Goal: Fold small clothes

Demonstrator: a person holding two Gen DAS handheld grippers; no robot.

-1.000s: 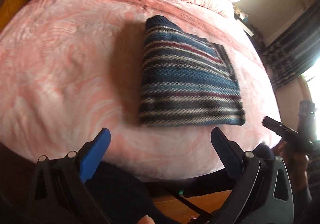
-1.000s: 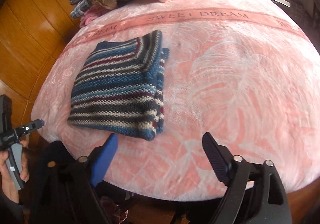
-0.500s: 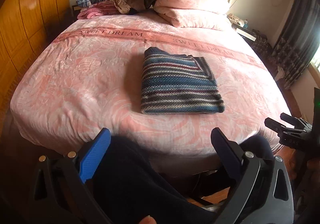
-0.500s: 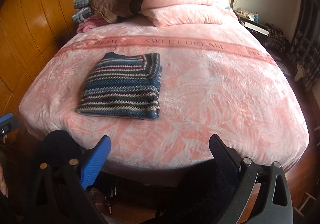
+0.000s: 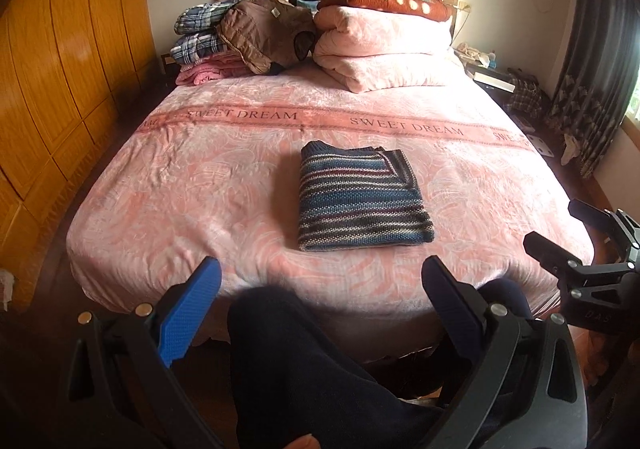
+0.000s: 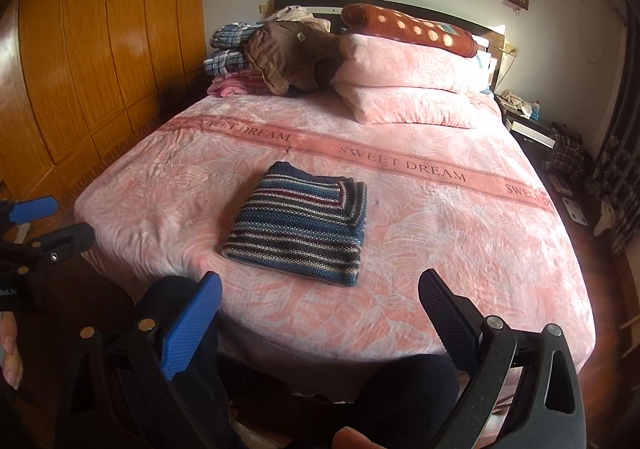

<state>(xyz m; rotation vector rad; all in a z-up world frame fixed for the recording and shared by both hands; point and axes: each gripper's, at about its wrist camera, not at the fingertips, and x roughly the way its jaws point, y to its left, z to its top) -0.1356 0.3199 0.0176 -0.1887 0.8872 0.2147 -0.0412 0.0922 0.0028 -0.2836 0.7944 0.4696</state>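
Bedroom, pink bedspread (image 5: pixel 180 185) serving as the folding surface; striped sweater (image 5: pixel 360 201) lies mid-bed as a neat folded rectangle, so the fold looks finished; left gripper (image 5: pixel 320 289) and right gripper (image 6: pixel 320 301) are both spread wide, empty, held off the foot of the bed, well apart from the sweater.
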